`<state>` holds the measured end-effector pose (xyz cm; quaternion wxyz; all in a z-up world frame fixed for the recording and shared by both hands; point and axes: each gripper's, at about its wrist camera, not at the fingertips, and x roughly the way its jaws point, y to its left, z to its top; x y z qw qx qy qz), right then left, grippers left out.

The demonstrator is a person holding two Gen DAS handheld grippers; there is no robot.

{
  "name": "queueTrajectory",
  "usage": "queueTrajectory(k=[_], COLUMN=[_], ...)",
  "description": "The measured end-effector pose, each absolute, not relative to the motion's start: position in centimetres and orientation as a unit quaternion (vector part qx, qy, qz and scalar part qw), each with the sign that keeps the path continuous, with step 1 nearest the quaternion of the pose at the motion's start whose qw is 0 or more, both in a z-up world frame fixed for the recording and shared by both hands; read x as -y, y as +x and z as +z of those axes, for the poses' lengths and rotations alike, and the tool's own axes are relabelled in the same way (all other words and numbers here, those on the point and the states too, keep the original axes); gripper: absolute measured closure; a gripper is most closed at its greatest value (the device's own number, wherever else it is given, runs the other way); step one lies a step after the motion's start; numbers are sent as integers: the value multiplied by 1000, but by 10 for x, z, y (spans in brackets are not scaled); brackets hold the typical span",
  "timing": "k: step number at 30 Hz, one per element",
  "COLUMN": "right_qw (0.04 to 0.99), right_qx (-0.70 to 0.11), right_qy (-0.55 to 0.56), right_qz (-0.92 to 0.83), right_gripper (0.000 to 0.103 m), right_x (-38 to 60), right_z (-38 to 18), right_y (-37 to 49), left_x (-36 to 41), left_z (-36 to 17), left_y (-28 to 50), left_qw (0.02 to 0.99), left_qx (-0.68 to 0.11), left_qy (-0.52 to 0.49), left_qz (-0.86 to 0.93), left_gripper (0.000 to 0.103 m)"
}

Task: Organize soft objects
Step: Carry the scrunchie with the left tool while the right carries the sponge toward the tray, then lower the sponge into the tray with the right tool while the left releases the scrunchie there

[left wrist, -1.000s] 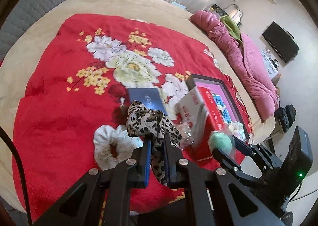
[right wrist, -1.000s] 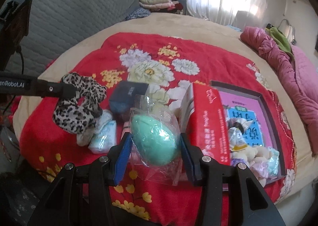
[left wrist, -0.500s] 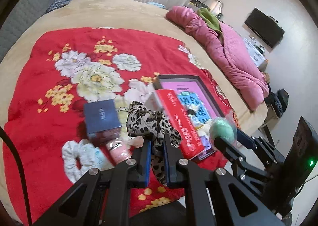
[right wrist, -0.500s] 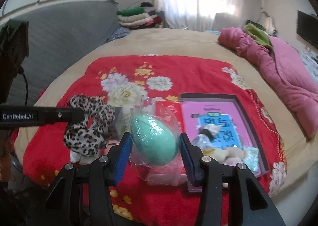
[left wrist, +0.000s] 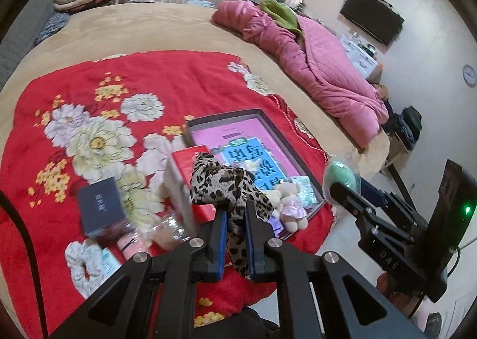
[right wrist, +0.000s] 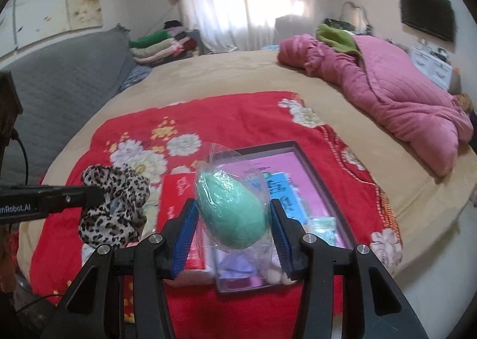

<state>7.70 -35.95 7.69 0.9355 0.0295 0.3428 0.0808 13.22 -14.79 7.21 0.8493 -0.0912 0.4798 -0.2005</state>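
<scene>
A tan bed (left wrist: 167, 25) fills the room, with a pink quilt (left wrist: 316, 64) at the upper right. At centre, a red floral blanket (left wrist: 125, 94) carries a dark shallow box (left wrist: 283, 142) holding small plush toys (left wrist: 287, 204). The left hand-held gripper (left wrist: 235, 216) pinches a leopard-print scrunchie (left wrist: 226, 180) at lower centre. The right hand-held gripper (right wrist: 234, 216) clamps a bagged green egg-shaped sponge (right wrist: 232, 210).

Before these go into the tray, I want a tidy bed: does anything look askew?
Yes. The red box beside the tray stands tipped on its edge, leaning toward the navy box. A white scrunchie and small packets lie loose near the blanket's edge.
</scene>
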Motion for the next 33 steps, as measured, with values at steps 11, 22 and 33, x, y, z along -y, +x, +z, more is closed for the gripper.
queueTrajectory(k=[11, 22, 33], right_qw=[935, 931, 916], right_qx=[-347, -358, -396], right_qy=[52, 68, 67], right_qz=[44, 26, -11], right_gripper=[53, 53, 53], right_x=[399, 426, 448], right_z=[81, 74, 41], right_y=[90, 106, 127], left_x=[200, 247, 268], left_z=[63, 38, -4], left_y=[159, 181, 198], left_qw=[831, 813, 794], left_qx=[-499, -520, -554], left_qy=[-56, -26, 7], left_qz=[-238, -262, -250], left_gripper=[92, 92, 92])
